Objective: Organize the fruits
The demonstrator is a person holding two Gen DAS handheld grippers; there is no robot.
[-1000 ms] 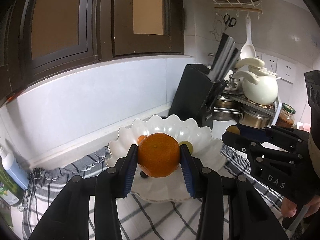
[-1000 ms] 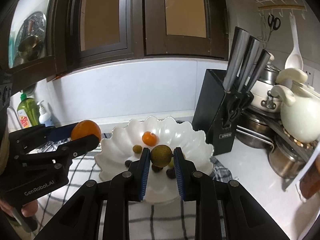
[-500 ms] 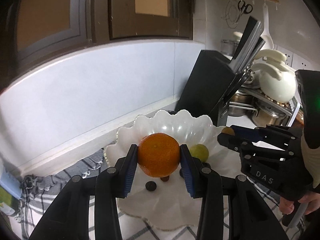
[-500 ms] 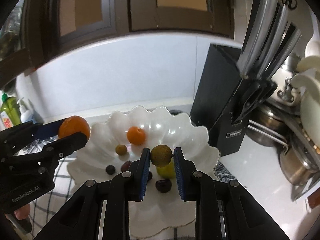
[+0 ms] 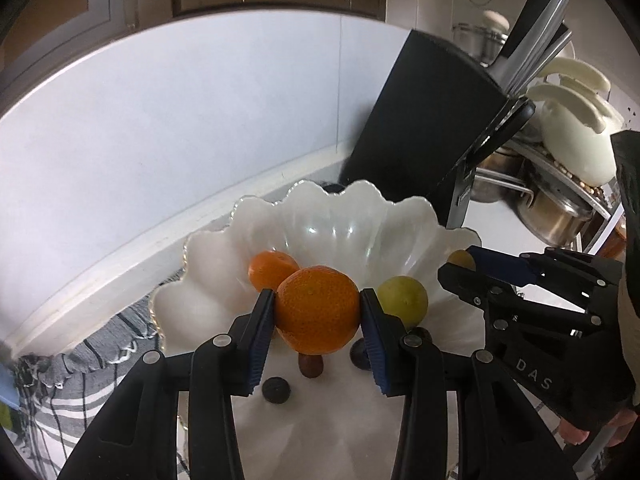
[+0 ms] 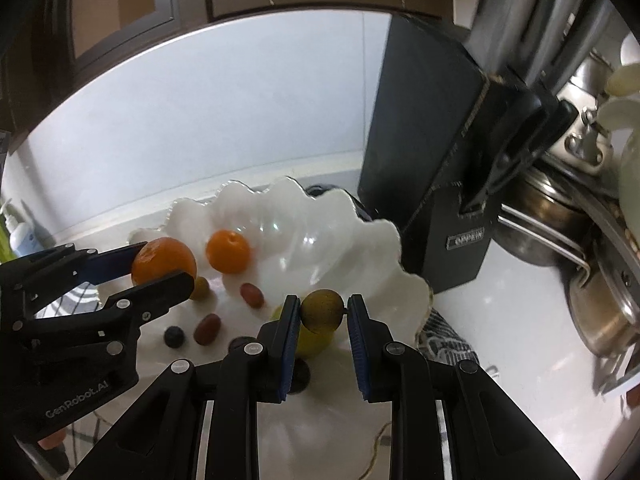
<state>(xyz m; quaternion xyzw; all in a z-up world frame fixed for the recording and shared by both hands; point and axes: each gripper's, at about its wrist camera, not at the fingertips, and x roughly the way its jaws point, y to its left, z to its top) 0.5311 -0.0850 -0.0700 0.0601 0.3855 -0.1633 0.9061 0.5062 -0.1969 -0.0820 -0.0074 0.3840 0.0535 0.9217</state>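
My left gripper (image 5: 318, 310) is shut on a mandarin orange (image 5: 318, 308) and holds it over the white scalloped bowl (image 5: 332, 216). It also shows in the right wrist view (image 6: 160, 264). My right gripper (image 6: 323, 312) is shut on a small brown round fruit (image 6: 322, 309) above the bowl's right side (image 6: 384, 248). In the bowl lie a second orange (image 6: 228, 251), a green-yellow fruit (image 5: 403, 296), reddish dates (image 6: 251, 294) and a dark berry (image 6: 174, 337).
A black knife block (image 6: 436, 152) stands just behind and right of the bowl. Steel pots (image 6: 600, 316) and a cream kettle (image 5: 576, 136) are on a rack at right. A striped cloth (image 5: 92, 344) lies under the bowl. A bottle (image 6: 20, 236) stands far left.
Both grippers have moved forward and lower over the bowl, each still holding its fruit. The bowl and knife block look larger and nearer.
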